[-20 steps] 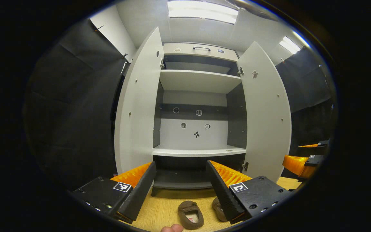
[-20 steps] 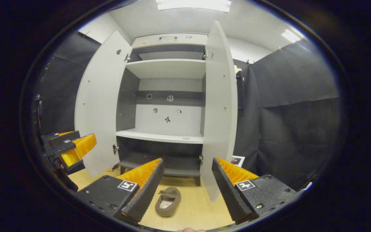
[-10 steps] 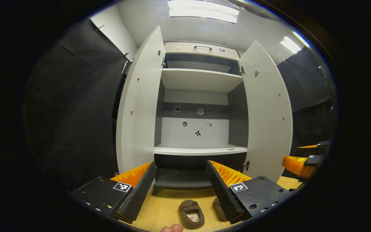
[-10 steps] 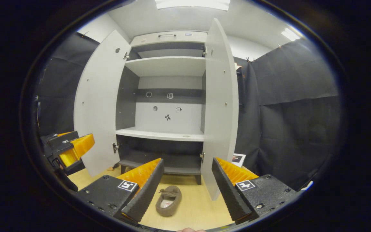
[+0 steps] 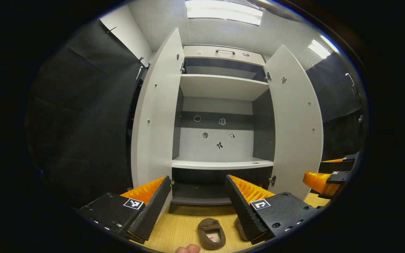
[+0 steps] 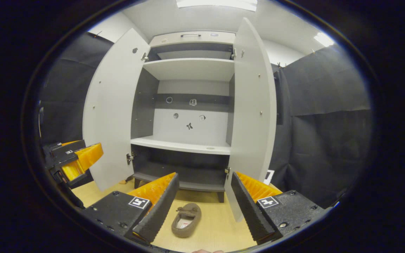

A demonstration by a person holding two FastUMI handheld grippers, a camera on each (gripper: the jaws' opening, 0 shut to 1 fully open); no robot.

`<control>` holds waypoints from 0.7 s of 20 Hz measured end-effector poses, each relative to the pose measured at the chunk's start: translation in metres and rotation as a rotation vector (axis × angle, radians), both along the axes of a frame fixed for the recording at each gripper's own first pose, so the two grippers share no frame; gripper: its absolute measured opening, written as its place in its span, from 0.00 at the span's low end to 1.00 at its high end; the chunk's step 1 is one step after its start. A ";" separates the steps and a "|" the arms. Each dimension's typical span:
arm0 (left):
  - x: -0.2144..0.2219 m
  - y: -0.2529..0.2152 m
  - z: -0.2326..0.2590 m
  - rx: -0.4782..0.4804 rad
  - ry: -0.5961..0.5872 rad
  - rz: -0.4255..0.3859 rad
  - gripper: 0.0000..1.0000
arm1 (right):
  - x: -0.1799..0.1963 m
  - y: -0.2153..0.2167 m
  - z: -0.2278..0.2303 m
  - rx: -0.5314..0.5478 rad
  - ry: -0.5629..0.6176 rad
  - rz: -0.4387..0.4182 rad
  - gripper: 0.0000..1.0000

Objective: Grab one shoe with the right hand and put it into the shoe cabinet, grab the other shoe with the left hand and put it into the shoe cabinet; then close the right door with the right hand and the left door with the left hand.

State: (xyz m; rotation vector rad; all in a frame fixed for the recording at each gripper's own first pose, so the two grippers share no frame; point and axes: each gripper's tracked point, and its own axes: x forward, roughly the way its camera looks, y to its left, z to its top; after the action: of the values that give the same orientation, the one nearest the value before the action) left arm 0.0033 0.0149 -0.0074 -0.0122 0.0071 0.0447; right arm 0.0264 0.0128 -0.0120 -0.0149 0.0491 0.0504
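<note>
While both doors stand swung wide, the shoe cabinet (image 5: 220, 105) shows bare shelves and small stickers on its back panel.
Left door (image 5: 156, 116): open, edge toward the viewer.
Left claw (image 5: 197, 207): released, fingers spread, grasping nothing, held above the wooden floor (image 5: 178, 228) before the cabinet; seen also at the left edge of the right gripper view (image 6: 74, 161).
Shoes: one brown slipper (image 5: 212, 233) on the floor between the left claw's fingers, a second (image 5: 239, 226) just beside it, partly hidden behind the finger; neither is in the cabinet.
Right door (image 6: 253, 116): open.
Right claw (image 6: 204, 207): released, empty, above a slipper (image 6: 187, 219) on the floor; seen also at the right edge of the left gripper view (image 5: 323, 177).
</note>
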 end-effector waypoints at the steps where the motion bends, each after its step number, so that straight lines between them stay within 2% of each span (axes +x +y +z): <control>1: -0.001 0.000 -0.002 -0.002 0.006 -0.001 0.94 | 0.004 0.004 -0.005 -0.007 0.016 0.014 0.95; 8: -0.002 0.007 -0.004 -0.002 0.012 0.019 0.95 | 0.040 0.041 -0.067 0.004 0.187 0.119 0.96; 14: -0.006 0.019 -0.007 0.003 0.026 0.042 0.95 | 0.069 0.074 -0.151 0.004 0.358 0.188 0.96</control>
State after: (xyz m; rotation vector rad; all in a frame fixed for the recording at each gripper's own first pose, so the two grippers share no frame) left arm -0.0027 0.0335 -0.0148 -0.0092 0.0325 0.0867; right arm 0.0951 0.0865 -0.1632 -0.0066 0.4062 0.2412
